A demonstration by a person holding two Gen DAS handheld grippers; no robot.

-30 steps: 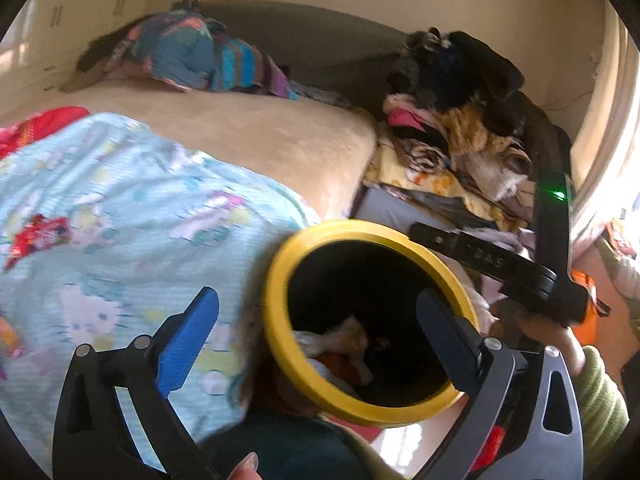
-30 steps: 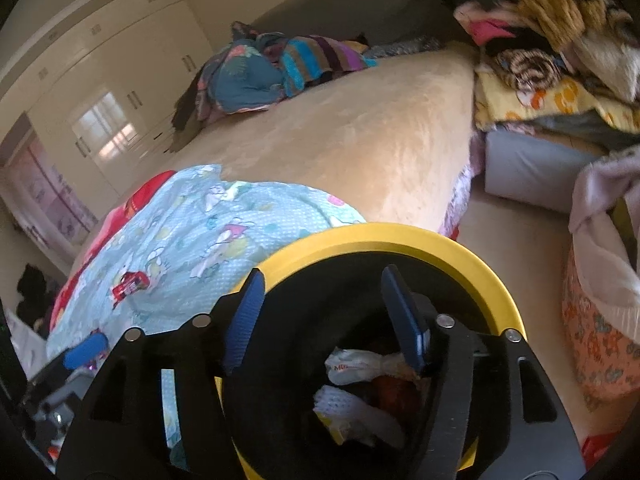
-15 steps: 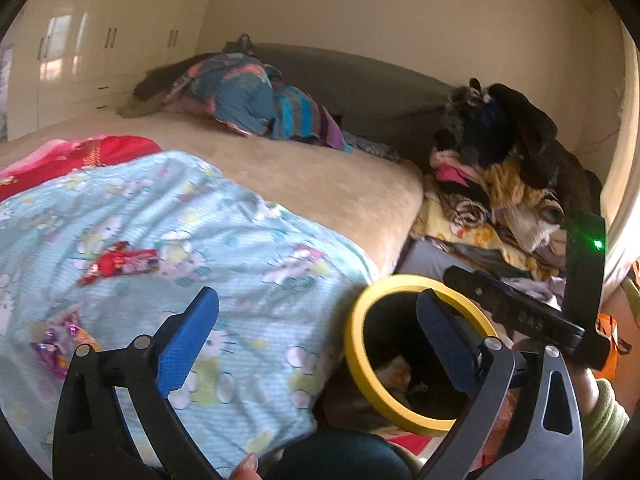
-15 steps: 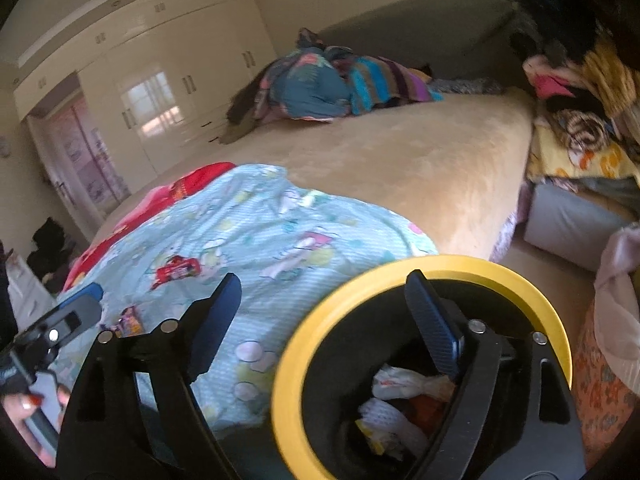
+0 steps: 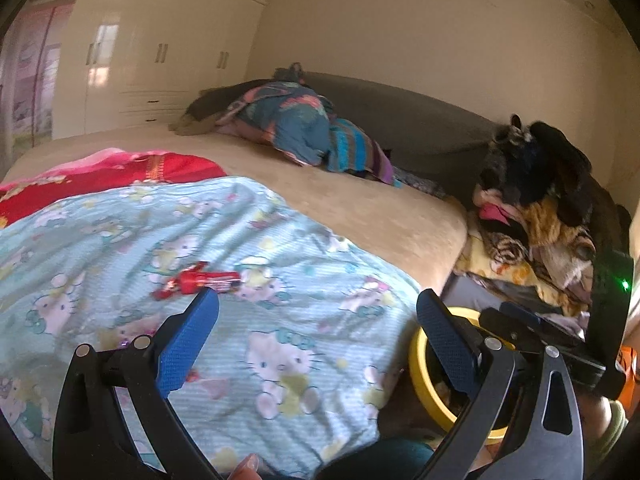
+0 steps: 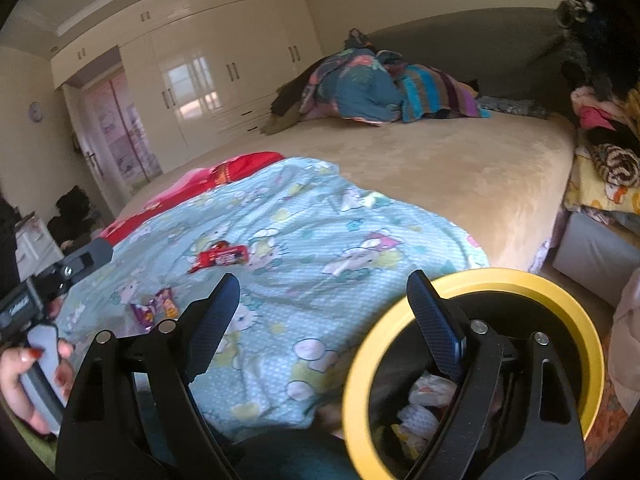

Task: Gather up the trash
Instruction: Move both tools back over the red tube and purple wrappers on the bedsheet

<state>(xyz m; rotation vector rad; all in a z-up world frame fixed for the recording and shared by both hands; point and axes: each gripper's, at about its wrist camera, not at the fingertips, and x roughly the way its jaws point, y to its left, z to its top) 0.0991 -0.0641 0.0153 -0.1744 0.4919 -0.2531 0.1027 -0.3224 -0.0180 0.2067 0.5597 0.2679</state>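
While both units sit clear of the bed, I record the following. My left hand-held gripper [image 5: 318, 322] has its blue pads spread wide with nothing between them. My right hand-held gripper [image 6: 324, 302] also stands apart and empty; its jaws have just been opening, and no item lies between them.

The remaining trash lies on the light-blue cartoon-print blanket [image 6: 320, 240]: a red snack wrapper [image 6: 220, 258] near the middle of the blanket, and a small purple wrapper [image 6: 154, 306] nearer the left hand [image 6: 30, 376]. The yellow-rimmed bin [image 6: 500, 278] stands beside the bed, below the right unit, and already holds crumpled white paper [image 6: 434, 390].

Risks, in my judgement:

- The blanket is soft and creased. Pads closing on a flat wrapper may pinch cloth along with it, dragging the blanket or lifting it with the wrapper.
- The red wrapper looks thin and glossy; a shallow pinch could slide off it or push it further away.
- The purple wrapper is small and lies in a fold, so one pad may land on fabric and miss it.
- The bin's opening is partly hidden behind the right unit's finger in both views. A release made without a clear sight of the rim could drop the wrapper onto the floor or back onto the blanket edge.
- The two units work close together, so crossing paths could knock the bin.
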